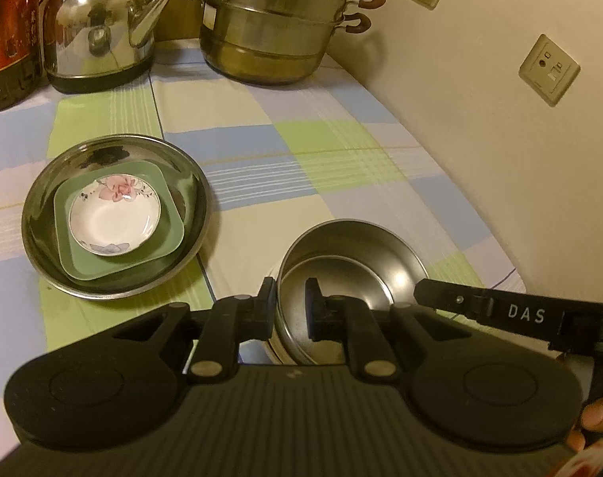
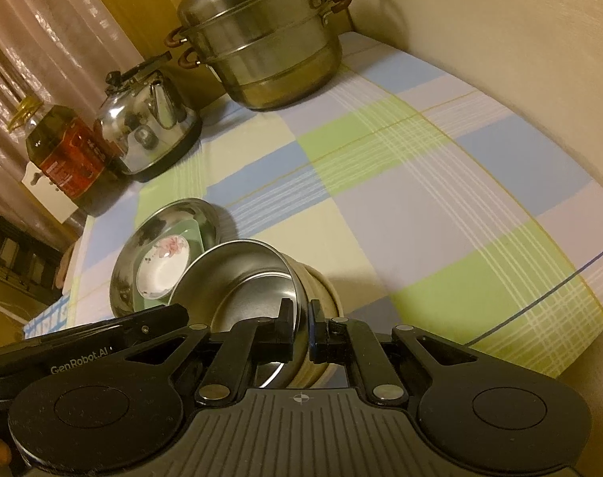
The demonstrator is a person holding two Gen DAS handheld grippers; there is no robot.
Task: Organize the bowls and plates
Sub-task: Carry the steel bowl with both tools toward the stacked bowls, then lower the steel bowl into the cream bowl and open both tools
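While both claws bite the same stack at bottom centre of each view, the left gripper has its jaws clamped across the near rim of the steel bowl, one finger outside and one inside, and the right gripper pinches that rim from the other side, with a cream bowl nested underneath. White lettering "DAS" shows on the right tool at the right edge of the left view; "GenRobot.AI" reads on the left tool at lower left of the right view. Just left of the stack sits a wide steel plate holding a green square dish and a floral saucer. Over the checked tablecloth, at the top of frame, stand a tiered steamer pot, a shiny kettle and an oil bottle whose red label is unreadable.
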